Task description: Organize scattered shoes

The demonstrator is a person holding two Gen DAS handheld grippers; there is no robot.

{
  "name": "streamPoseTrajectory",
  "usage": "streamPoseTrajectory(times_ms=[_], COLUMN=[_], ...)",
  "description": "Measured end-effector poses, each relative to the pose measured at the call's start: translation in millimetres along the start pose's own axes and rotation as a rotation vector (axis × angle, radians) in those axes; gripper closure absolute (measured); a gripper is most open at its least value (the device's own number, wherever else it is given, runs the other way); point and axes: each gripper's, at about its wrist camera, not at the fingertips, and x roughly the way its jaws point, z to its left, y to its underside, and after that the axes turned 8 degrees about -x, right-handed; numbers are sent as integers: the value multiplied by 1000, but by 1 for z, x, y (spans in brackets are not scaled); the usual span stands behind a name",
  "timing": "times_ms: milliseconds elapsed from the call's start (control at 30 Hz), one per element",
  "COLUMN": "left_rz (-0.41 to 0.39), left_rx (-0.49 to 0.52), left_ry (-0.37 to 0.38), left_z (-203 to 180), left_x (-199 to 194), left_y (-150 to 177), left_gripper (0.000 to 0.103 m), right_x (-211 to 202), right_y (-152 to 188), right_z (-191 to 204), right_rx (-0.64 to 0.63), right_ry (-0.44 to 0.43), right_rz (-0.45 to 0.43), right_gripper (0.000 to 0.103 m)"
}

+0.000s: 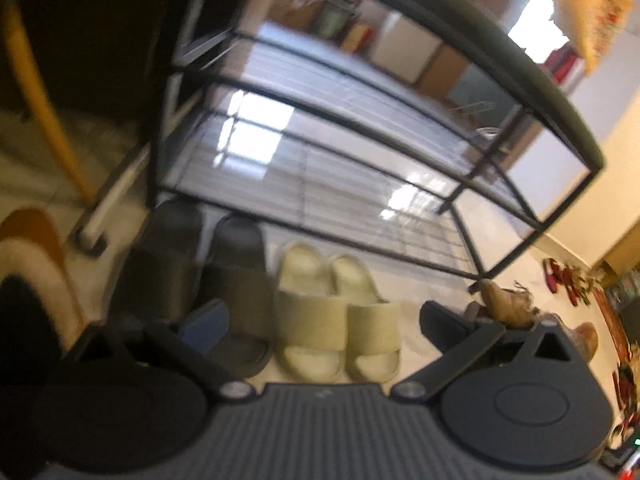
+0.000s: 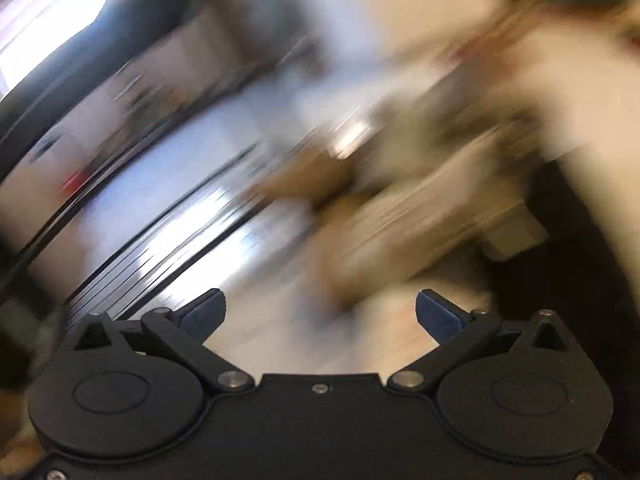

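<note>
In the left wrist view a pair of dark grey slides [image 1: 224, 280] and a pair of cream slides [image 1: 336, 312] stand side by side on the pale floor in front of a black metal shoe rack [image 1: 360, 128] with bare wire shelves. My left gripper [image 1: 320, 322] is open and empty, just above the near ends of both pairs. A tan shoe [image 1: 508, 300] lies on the floor beyond its right finger. My right gripper [image 2: 318, 314] is open and empty; its view is heavily motion-blurred, with dark rack bars [image 2: 132, 216] at the left.
A white and brown rug [image 1: 32, 248] lies at the left by a yellow chair leg [image 1: 44, 100]. Red shoes [image 1: 560, 276] and other clutter lie on the floor at the far right. A dark shape [image 2: 580, 260] fills the right of the right wrist view.
</note>
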Motion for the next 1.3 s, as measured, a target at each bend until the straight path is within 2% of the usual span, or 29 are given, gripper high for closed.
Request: streamPoseTrajectory(times_ms=[67,100,133,200,300,367,433,500,600,733,833,900,1000,1100,1167,1233,1300], left_rz=[-2,3,9,14,17,35,76,86,103,121,124,108,111,157,183,207,231], left_rx=[88,114,131,172,240,285,273,313,372,416,554,643,698,723,732,730,728], left_ry=[-3,-2,6,33,82,165,241,292,369,449,553,583,614,643,652,661,670], left_z=[-17,-25,-33,-52,-79,-110,-139,-166,-207,-244,-275,-295,-323,-348,-358,-362,-365], left_x=[9,14,20,28,38,52,70,86,112,137,159,172,195,223,240,253,266], left_y=[11,17,22,35,53,71,84,95,112,129,143,154,169,178,182,183,184], left_gripper=[1,1,1,1,1,1,1,1,1,1,1,1,1,1,1,1,1], right_x=[-15,-17,-15,-11,-7,-10,-13,-11,-7,-11,-4,-4,-12,-21,-25,-17,-5], right_y=[2,5,8,12,13,13,15,18,21,25,26,28,30,31,29,28,31], right_z=[-18,-25,-30,-41,-61,-68,-71,-75,-97,-114,-121,-124,-131,-140,-144,-146,-149], right_rx=[19,24,31,78,179,192,199,239,365,478,533,548,568,610,611,604,620], right_ry=[147,212,260,301,299,299,294,271,212,196,171,152,138,181,237,245,225], right_rz=[-122,-147,-147,-126,-98,-124,-147,-159,-67,-55,-15,-11,-43,-105,-184,-188,-139], right_gripper=[0,0,0,0,0,0,0,0,0,0,0,0,0,0,0,0,0])
